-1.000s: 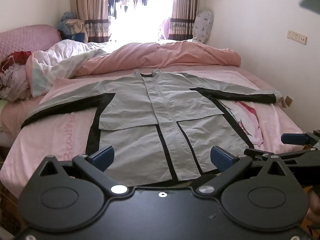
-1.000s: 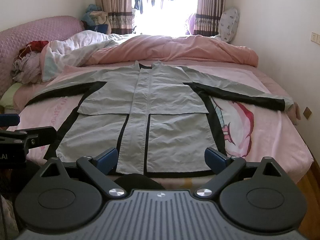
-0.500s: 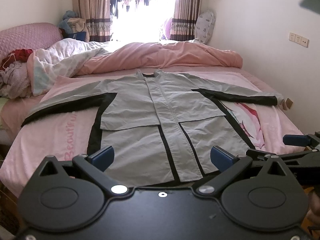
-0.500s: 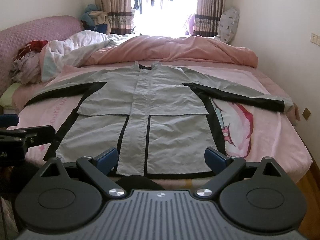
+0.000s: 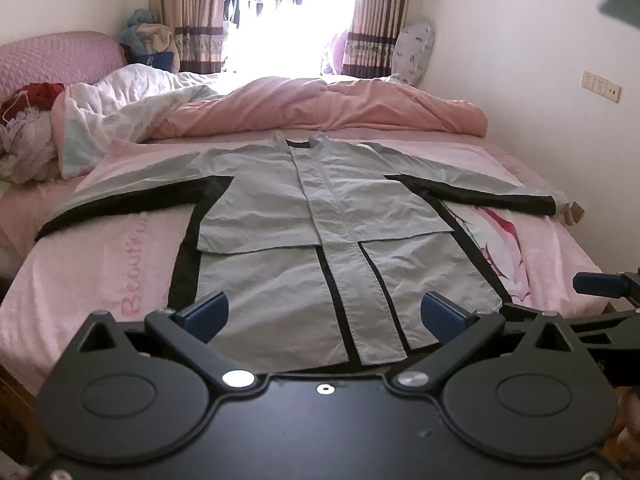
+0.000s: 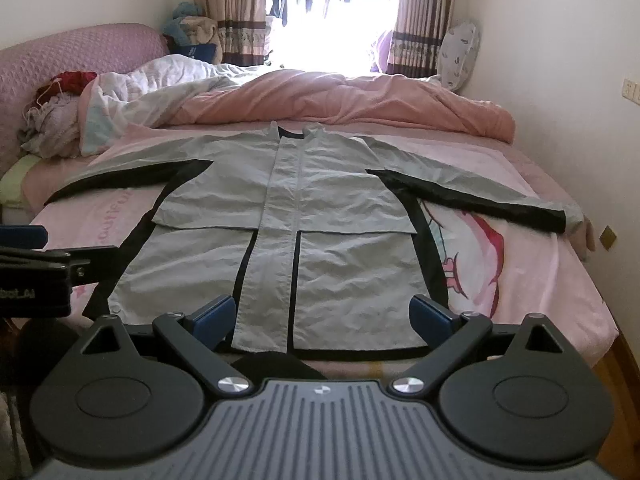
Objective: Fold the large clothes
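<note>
A long light-grey jacket with black trim (image 5: 280, 216) lies flat and face up on the bed, sleeves spread out to both sides, collar away from me. It also shows in the right wrist view (image 6: 320, 208). My left gripper (image 5: 324, 314) is open and empty, held above the jacket's hem near the bed's front edge. My right gripper (image 6: 322, 316) is open and empty, also just in front of the hem. The right gripper's finger shows at the right of the left wrist view (image 5: 600, 284); the left gripper shows at the left of the right wrist view (image 6: 36, 268).
The jacket lies on a pink sheet (image 5: 100, 264). A rumpled pink duvet (image 5: 320, 108) and a white quilt (image 5: 120, 100) lie across the bed's far part. Clothes are piled at the left (image 6: 56, 116). A wall runs along the right (image 5: 540, 60).
Both grippers have moved slightly forward and up towards the bed; the jacket looks a little nearer. Both stay open and the jacket has not moved.
</note>
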Motion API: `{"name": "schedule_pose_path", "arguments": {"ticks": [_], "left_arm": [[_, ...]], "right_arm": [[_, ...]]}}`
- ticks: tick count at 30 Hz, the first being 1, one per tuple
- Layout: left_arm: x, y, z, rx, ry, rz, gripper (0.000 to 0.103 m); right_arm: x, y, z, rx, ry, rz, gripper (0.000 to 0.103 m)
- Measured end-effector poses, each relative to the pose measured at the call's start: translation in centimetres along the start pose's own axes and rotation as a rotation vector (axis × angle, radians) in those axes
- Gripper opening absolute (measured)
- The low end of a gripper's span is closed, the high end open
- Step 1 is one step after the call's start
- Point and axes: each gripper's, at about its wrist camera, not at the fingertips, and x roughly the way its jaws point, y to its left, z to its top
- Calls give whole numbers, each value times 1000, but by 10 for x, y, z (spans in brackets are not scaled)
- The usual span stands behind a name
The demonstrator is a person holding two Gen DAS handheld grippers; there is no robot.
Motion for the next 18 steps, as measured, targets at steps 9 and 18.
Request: {"name": "schedule_pose_path", "arguments": {"ticks": [9,18], "left_arm": [[4,0,0,73,-31,12,103],[19,38,12,-105,-72,-8,103]], "right_arm": [[3,9,3,-16,1,22,103],[24,-11,21,55,-26,62,103]]}}
